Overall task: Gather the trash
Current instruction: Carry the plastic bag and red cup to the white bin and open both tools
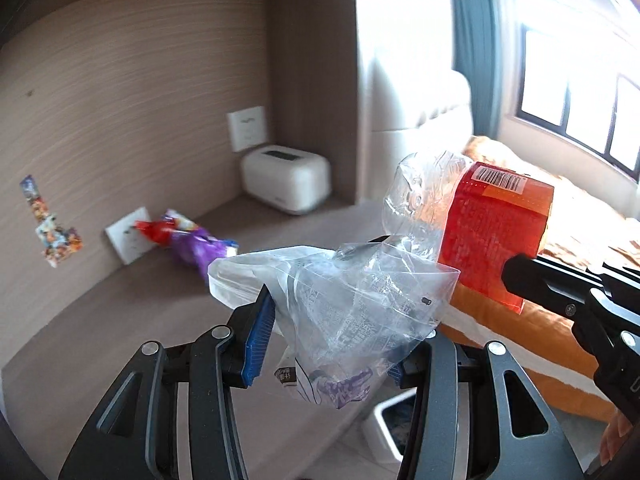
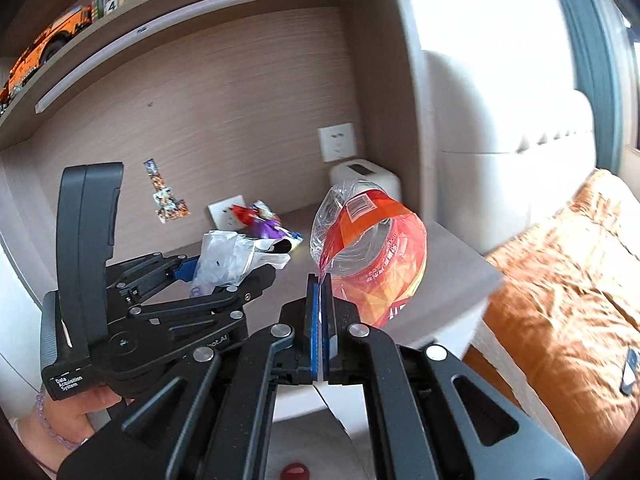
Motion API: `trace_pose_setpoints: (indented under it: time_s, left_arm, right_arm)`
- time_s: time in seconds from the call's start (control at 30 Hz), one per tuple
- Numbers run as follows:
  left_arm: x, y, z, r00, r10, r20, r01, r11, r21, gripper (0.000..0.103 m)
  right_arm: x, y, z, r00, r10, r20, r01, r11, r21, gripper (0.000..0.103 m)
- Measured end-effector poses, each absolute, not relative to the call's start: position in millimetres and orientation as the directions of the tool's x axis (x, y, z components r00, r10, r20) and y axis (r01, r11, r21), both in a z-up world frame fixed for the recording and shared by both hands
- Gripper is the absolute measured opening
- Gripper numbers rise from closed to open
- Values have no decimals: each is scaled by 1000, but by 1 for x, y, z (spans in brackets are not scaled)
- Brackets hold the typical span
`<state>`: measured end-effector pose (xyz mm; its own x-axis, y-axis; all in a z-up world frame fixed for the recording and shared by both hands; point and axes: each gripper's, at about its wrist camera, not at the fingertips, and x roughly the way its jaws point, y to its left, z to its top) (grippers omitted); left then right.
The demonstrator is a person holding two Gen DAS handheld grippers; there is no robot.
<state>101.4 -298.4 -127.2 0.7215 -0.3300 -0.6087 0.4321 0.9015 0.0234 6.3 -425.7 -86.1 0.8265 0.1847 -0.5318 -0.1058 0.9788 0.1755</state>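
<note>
Your left tongs (image 1: 332,344) pinch a crumpled clear plastic bag (image 1: 352,308), thin and glossy, with faint print on it; the blue ribbed pad (image 1: 258,342) on one side shows plainly, while the other is hidden behind the film. Your right tongs (image 2: 320,280) are pressed together on the loose edge of the red and orange label of a crushed clear plastic bottle (image 2: 370,240), which hangs in the air above the front edge of the surface (image 2: 452,280). The bottle's cap end is hard to make out. The label carries a barcode and small print too blurred to read.

Farther back on the pale wood-grain surface lies a shiny red and purple snack wrapper (image 1: 188,240), leaning by a white wall socket (image 1: 128,240). A rounded white box (image 1: 286,180) sits in the corner. Below the left tongs, a white bin (image 1: 390,424) is mostly hidden by the tongs. To the right lies a bed with a rumpled orange cover (image 2: 560,280).
</note>
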Motion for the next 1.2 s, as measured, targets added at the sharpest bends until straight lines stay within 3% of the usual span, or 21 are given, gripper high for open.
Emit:
trace_pose_setpoints:
  time_s: [0.3,0.6,1.0,1.2]
  left_arm:
    - [59,-368,-165,653,-407,-639,531,847,3,47]
    - [41,-426,-269,531,-444,-721,630,776,-14,47]
    - [58,-476,-541,376,-403,-834,696,717,-33,47]
    - [68,-481,-646,325,-399,-857,722,690,-47,47]
  right_arm:
    - [-37,-470,-116,814,89,-574,7,986,164,2]
    - [-51,-515,-213,733,35,-680,113,979,172,2]
    - [-25,-557,-461,598,23,-801,184,969,164,2]
    - [-20,-560,-555,540,39,-841,176,972,158,2]
